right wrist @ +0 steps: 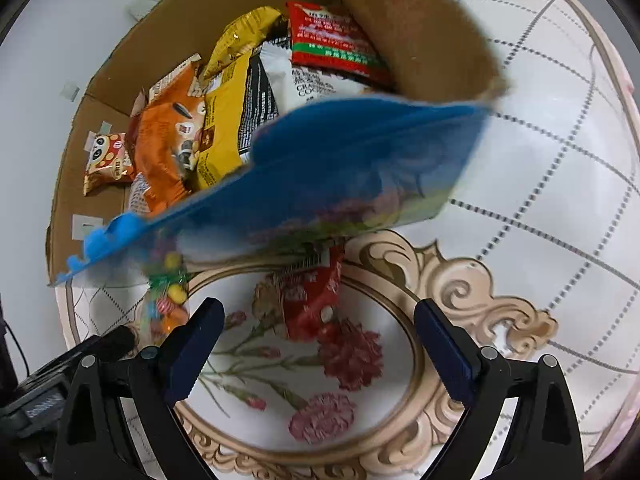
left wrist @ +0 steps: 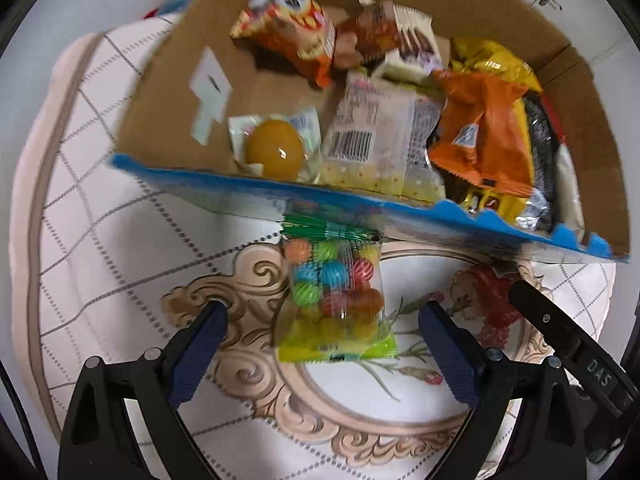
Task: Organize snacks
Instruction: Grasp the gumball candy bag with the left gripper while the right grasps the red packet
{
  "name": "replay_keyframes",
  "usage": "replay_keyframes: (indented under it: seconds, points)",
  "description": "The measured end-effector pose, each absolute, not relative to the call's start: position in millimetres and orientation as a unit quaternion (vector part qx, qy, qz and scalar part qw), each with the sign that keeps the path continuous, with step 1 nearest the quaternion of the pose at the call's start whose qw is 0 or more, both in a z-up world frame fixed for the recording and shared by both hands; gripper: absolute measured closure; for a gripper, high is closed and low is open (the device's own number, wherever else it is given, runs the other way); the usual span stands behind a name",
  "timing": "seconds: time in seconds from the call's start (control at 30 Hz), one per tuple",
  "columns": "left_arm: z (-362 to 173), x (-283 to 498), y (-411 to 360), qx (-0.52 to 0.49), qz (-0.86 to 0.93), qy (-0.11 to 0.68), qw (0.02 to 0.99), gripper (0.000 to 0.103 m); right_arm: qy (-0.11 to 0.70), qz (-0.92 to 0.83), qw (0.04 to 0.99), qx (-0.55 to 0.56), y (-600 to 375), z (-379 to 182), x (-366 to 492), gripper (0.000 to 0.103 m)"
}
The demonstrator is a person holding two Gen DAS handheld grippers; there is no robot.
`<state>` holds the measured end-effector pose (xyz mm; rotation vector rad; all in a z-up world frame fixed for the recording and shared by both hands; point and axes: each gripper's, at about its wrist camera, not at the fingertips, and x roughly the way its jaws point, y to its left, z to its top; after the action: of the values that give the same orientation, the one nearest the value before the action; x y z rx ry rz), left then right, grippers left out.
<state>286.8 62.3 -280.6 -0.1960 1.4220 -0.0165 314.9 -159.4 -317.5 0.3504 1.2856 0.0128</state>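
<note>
A cardboard box (left wrist: 168, 112) with a blue front flap (left wrist: 360, 208) holds several snack packets, among them an orange bag (left wrist: 480, 136), a yellow jelly cup (left wrist: 274, 148) and a panda biscuit bag (left wrist: 296, 20). A clear bag of coloured candies (left wrist: 336, 300) lies on the table in front of the flap, between my left gripper's (left wrist: 322, 344) open fingers. In the right wrist view the box (right wrist: 420, 32) and flap (right wrist: 340, 168) show, and a red packet (right wrist: 310, 300) lies just ahead of my open, empty right gripper (right wrist: 318, 344). The candy bag (right wrist: 168, 304) shows at its left.
The table wears a white cloth with a grid and a floral medallion (right wrist: 344, 360). The other gripper's black body shows at the right edge of the left wrist view (left wrist: 576, 360) and at the lower left of the right wrist view (right wrist: 60, 376).
</note>
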Motion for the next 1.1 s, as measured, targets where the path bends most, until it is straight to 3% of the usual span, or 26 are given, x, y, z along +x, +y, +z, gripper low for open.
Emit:
replay_keyframes:
  seconds: [0.13,0.2,0.3,0.37,0.4,0.5,0.77,1.1]
  points:
    - [-298.2,294.2,48.9,-0.077,-0.013,0.666,0.742,0.006,0.598,0.004,0.785,0.164,-154.3,-329.8,322.1,0.016]
    - [-304.8,296.0,42.9,-0.07,-0.016,0.671,0.738,0.006,0.601,0.003,0.782,0.168,-153.6,-336.1,324.0,0.031]
    - [-311.0,296.7,35.5,-0.061,-0.021,0.67,0.739,0.007,0.597,0.0,0.786,0.162,-149.8,-339.4,327.0,0.04]
    - [-313.4,295.6,30.8,-0.05,-0.02,0.667,0.743,0.025,0.595,0.002,0.787,0.16,-147.7,-339.7,328.0,0.047]
    - [-316.0,296.0,27.6,-0.044,-0.019,0.67,0.741,0.041,0.595,0.003,0.787,0.161,-147.1,-339.7,328.2,0.051]
    - [-319.8,292.8,23.4,-0.028,-0.015,0.671,0.741,0.046,0.595,0.006,0.787,0.162,-143.6,-338.5,327.7,0.059]
    - [-309.4,265.1,26.5,-0.033,-0.023,0.672,0.74,0.05,0.603,0.022,0.782,0.159,-137.2,-334.9,309.8,0.06]
    - [-281.1,177.9,21.2,-0.029,-0.06,0.677,0.733,0.05,0.605,0.075,0.778,0.155,-125.7,-300.4,227.7,0.06]
